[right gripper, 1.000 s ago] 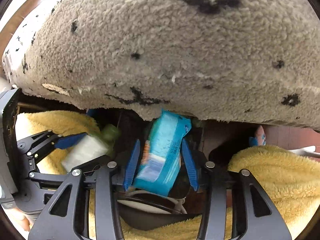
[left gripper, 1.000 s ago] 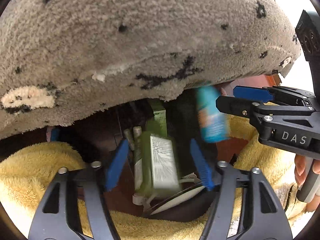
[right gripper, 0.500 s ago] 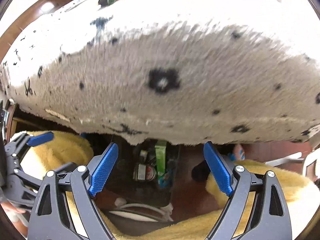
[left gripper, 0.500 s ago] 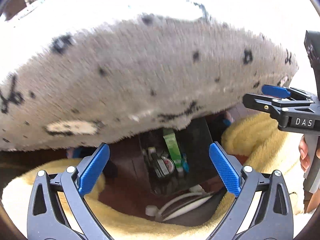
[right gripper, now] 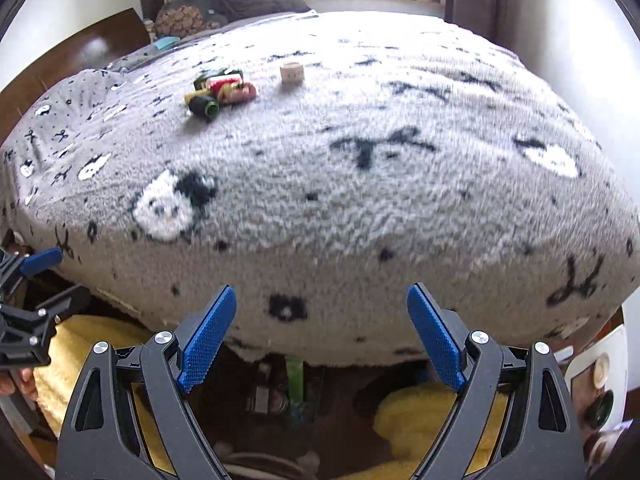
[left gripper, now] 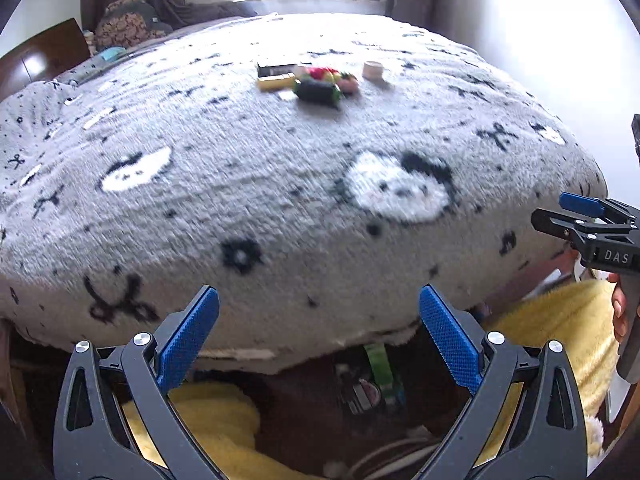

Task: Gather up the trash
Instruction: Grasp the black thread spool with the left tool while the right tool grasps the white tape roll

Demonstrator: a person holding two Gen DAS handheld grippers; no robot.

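As both tilt down over bin (left gripper: 372, 388), L tool (left gripper: 319, 334) & R tool (right gripper: 321, 330) jaws spread, just opened, empty.

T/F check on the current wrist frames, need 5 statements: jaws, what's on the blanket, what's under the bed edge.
1. Both grippers have open, empty jaws. True: the left gripper and the right gripper hold nothing.
2. A small cluster of trash lies on the grey patterned blanket. True.
3. The small beige roll sits apart from that cluster. True.
4. The left gripper is clamped on a green box. False: its jaws are empty; a green item lies in the dark bin below the bed edge.
5. The blanket is plain yellow. False: it is grey with black and white figures; the yellow fabric lies lower down.
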